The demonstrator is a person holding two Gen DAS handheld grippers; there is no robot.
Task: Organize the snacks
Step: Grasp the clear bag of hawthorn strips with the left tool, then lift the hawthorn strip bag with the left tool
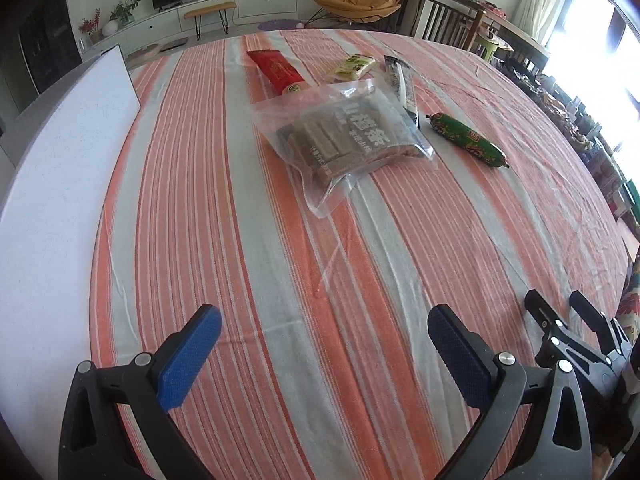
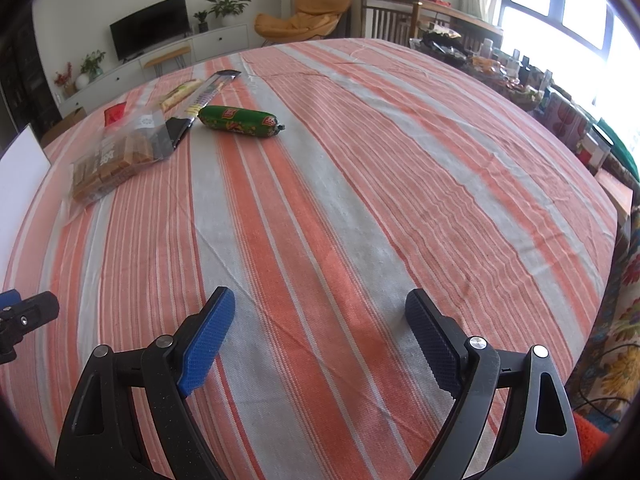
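Observation:
Several snacks lie together on the far part of a striped tablecloth (image 1: pixel 280 280). A clear bag of brown bars (image 1: pixel 344 136) (image 2: pixel 116 160) is nearest. Behind it lie a red packet (image 1: pixel 276 70) (image 2: pixel 114 114), a pale green packet (image 1: pixel 354 66) (image 2: pixel 180 94) and a long black and silver packet (image 1: pixel 402 84) (image 2: pixel 204 98). A green sausage (image 1: pixel 466 140) (image 2: pixel 240 122) lies to the right of the bag. My left gripper (image 1: pixel 324 320) is open over bare cloth, well short of the bag. My right gripper (image 2: pixel 320 304) is open too, far from the sausage, and holds nothing.
A white board (image 1: pixel 60 168) (image 2: pixel 20 176) lies along the table's left side. Chairs and a cluttered side table (image 2: pixel 500 68) stand beyond the far and right edges. The right gripper's black frame (image 1: pixel 576 332) shows at the left wrist view's lower right.

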